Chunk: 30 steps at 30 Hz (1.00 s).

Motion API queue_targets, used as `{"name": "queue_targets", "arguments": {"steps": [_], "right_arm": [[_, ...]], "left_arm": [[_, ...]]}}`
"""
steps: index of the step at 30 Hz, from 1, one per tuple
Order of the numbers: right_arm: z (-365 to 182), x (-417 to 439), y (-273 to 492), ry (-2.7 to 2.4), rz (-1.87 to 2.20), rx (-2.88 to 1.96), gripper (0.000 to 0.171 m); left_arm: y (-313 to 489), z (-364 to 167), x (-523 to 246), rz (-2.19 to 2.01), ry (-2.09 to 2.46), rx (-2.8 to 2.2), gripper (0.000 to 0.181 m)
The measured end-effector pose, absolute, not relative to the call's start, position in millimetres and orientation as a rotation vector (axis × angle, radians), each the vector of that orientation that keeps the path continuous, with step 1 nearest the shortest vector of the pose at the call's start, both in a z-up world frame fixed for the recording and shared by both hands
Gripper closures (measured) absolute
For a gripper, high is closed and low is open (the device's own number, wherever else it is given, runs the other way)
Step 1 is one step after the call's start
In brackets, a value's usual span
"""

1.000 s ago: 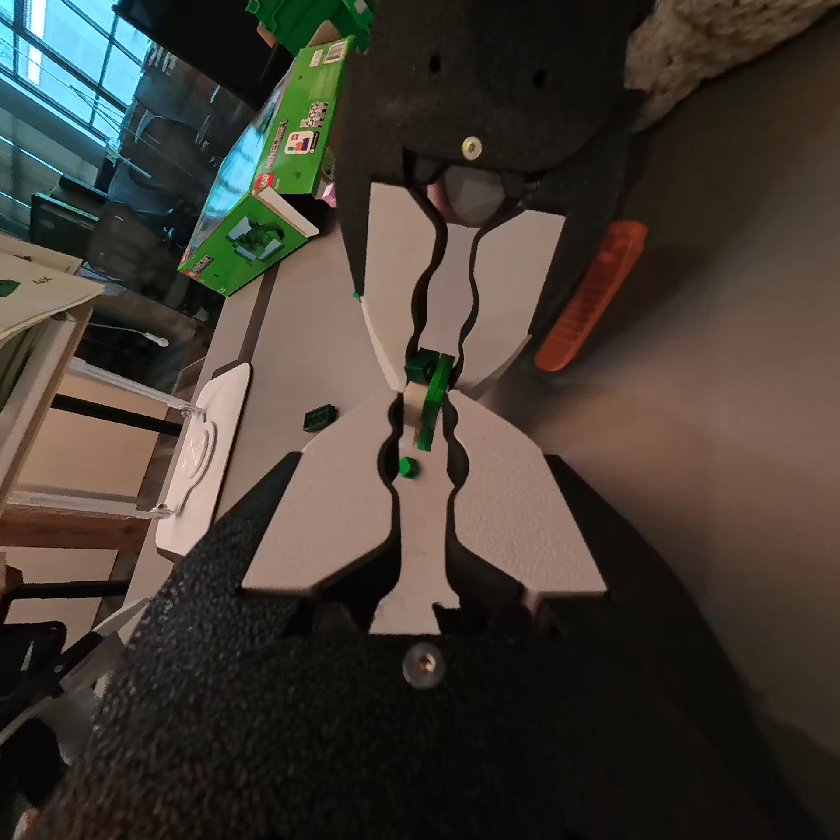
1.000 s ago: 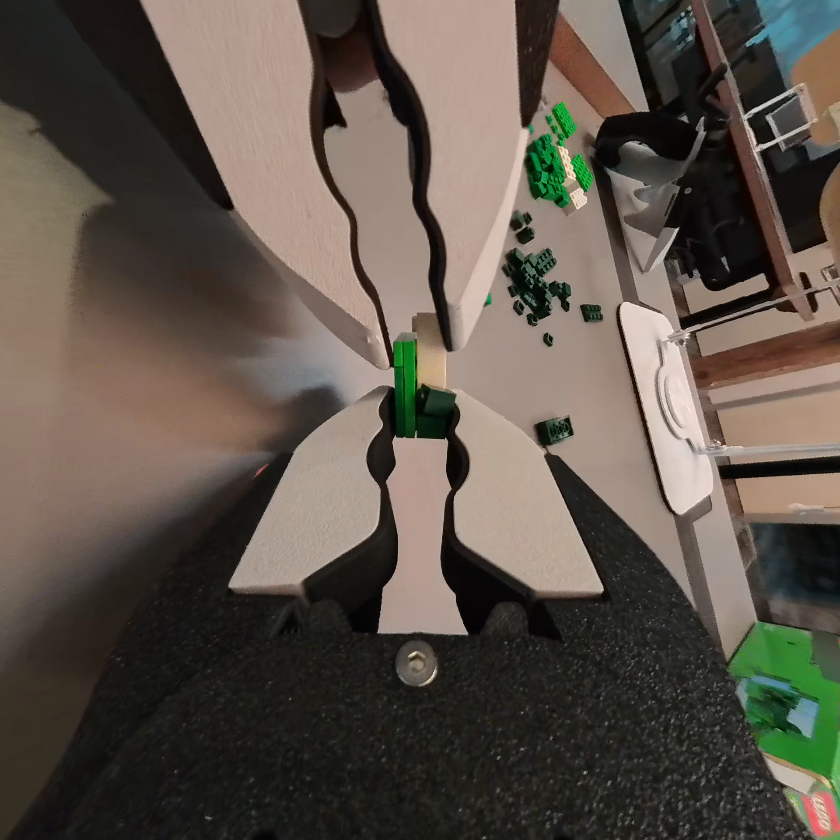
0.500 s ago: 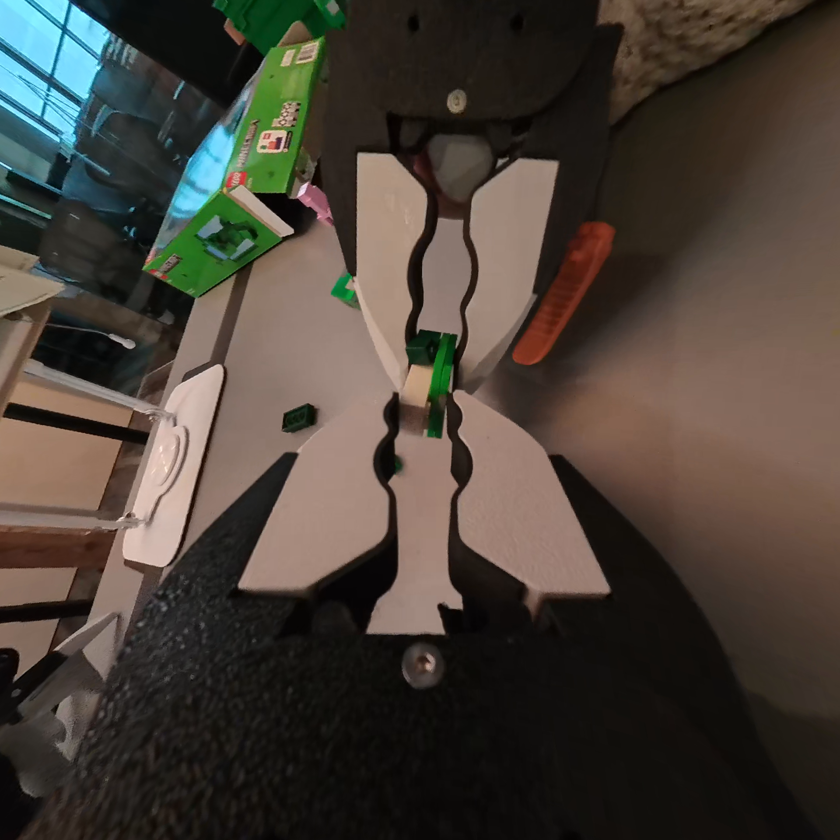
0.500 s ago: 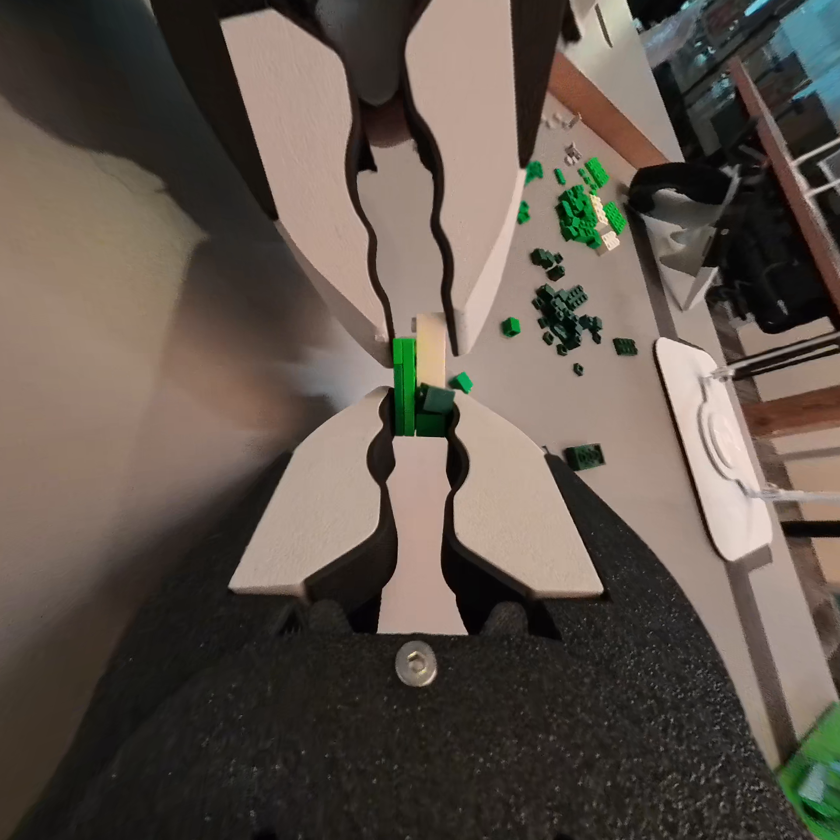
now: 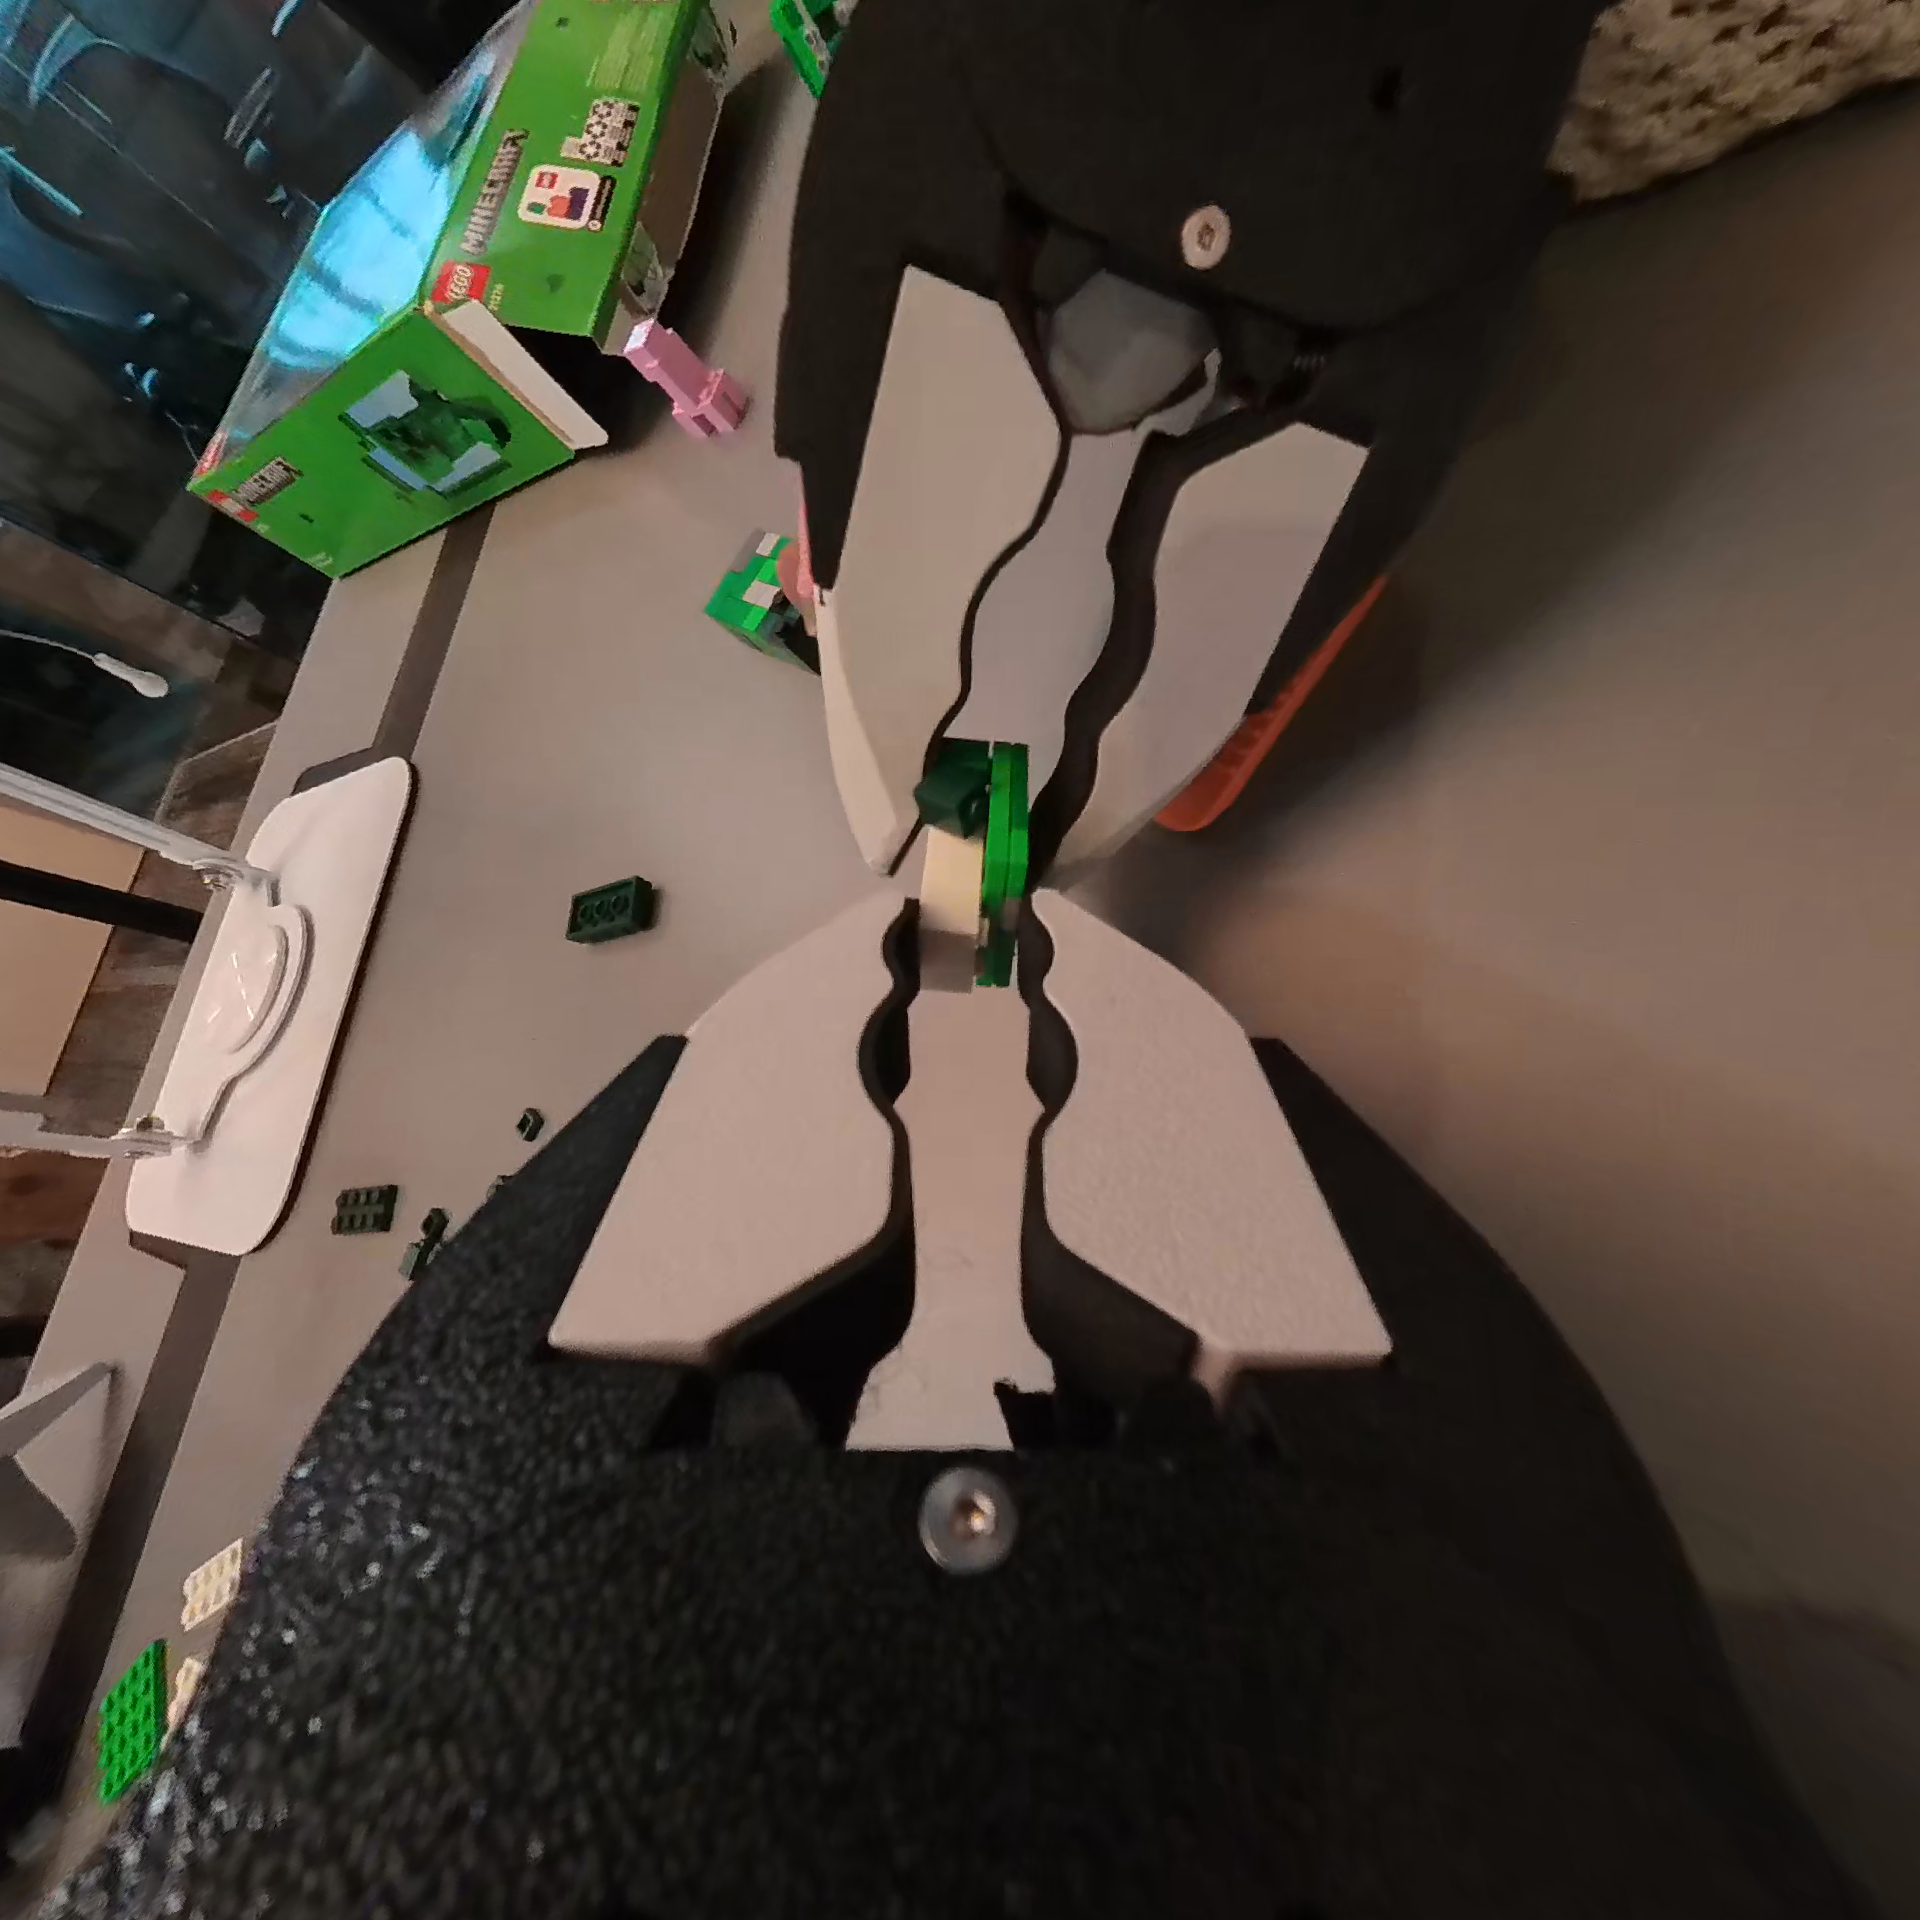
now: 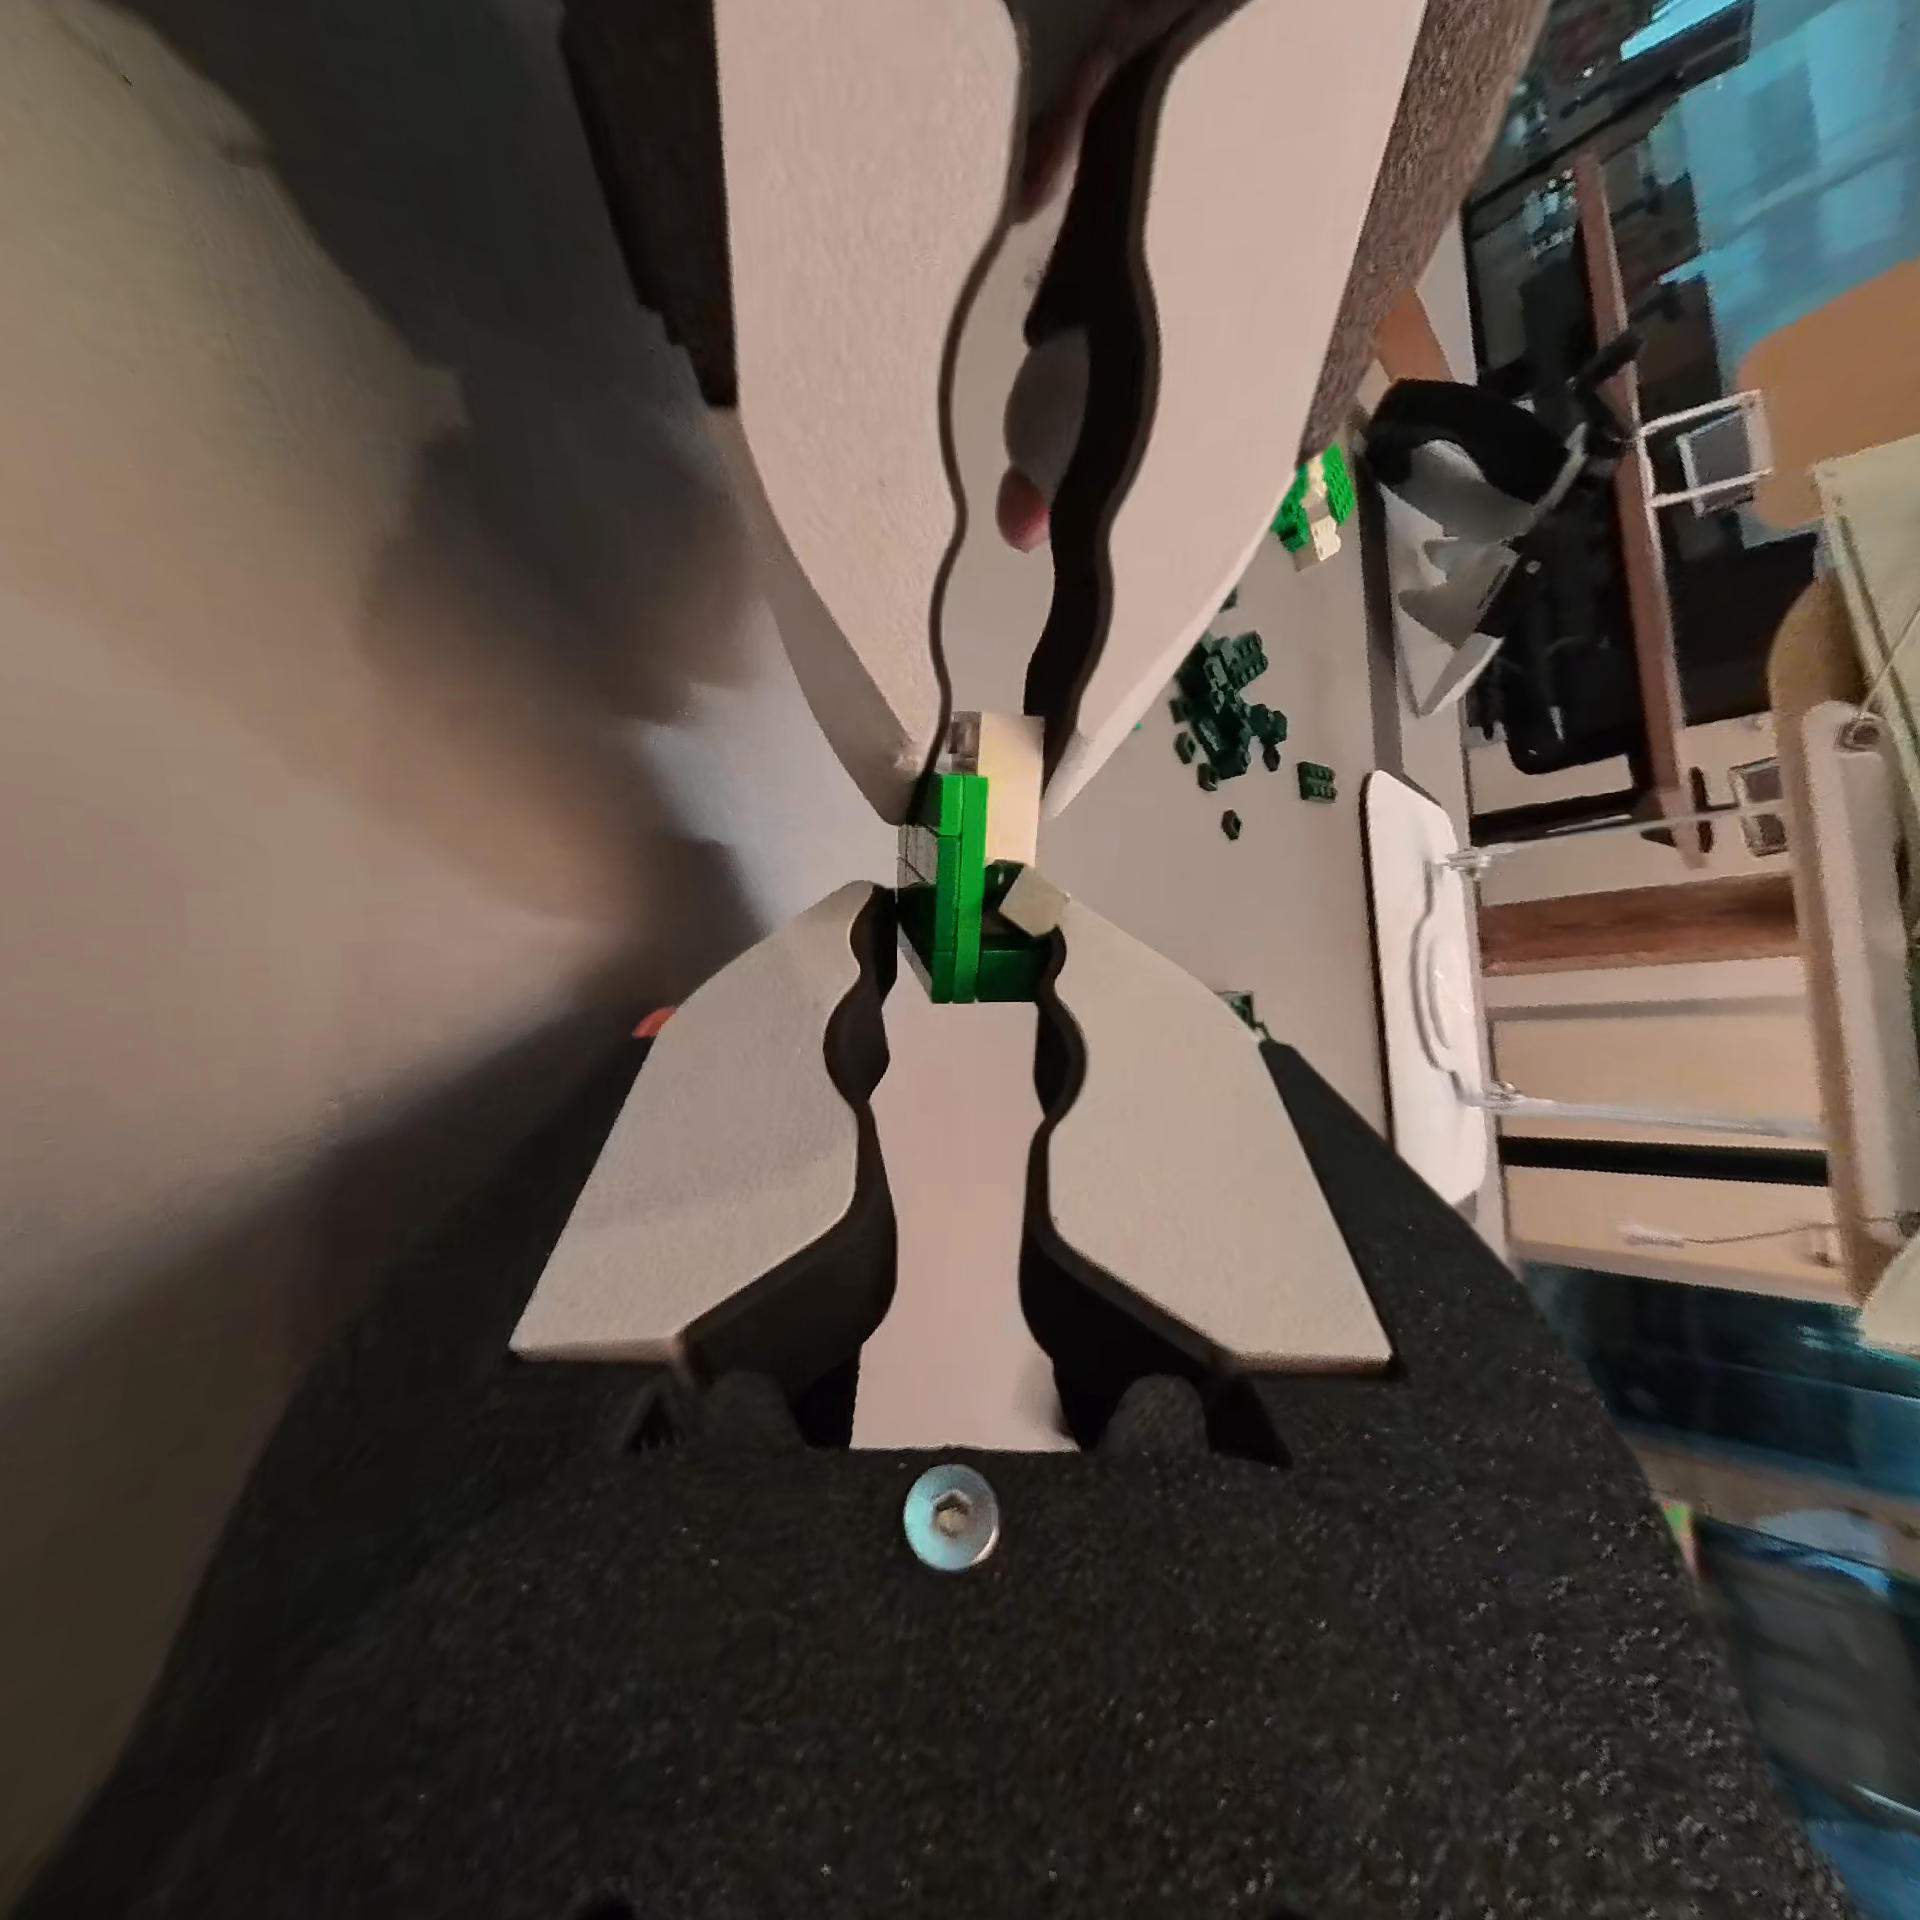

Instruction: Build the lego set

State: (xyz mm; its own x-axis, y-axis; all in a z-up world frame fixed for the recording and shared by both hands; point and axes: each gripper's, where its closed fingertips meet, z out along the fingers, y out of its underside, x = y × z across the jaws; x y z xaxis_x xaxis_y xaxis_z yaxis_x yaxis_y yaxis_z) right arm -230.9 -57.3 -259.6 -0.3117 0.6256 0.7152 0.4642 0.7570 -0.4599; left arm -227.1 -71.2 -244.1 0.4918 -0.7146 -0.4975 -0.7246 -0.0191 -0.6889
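fingers [image 5: 748,1164]: pale grey, black wavy edges. gripper bodies [image 5: 935,1683]: black, speckled grain. assembly [image 5: 982,862]: bright green plates, dark green brick, cream block. table [image 5: 623,748]: plain grey. box [image 5: 468,281]: bright green. figure [image 5: 691,390]: pink. loose bricks [image 6: 1231,707]: dark green. plate [image 5: 130,1720]: bright green. trigger [image 5: 1262,727]: orange. pad [image 6: 1418,987]: white.

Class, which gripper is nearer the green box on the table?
Right. The right gripper sits just beside the green box; the left gripper, sharing the lego piece, is farther back.
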Motion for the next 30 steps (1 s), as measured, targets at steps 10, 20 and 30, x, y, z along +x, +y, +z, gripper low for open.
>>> {"name": "queue_targets", "arguments": {"steps": [10, 20, 30], "right_arm": [[-260, -230, -58, -1.967, 0.242, -0.853, 0.143], [-246, -223, -62, -1.925, 0.477, -0.921, 0.140], [-233, -213, -75, -1.915, 0.867, -1.103, 0.152]], "left_arm": [[-70, -243, -228, 0.033, 1.236, -1.709, 0.163], [-70, -245, -228, 0.028, 1.241, -1.708, 0.163], [-73, -248, -227, 0.031, 1.281, -1.699, 0.163]]}}
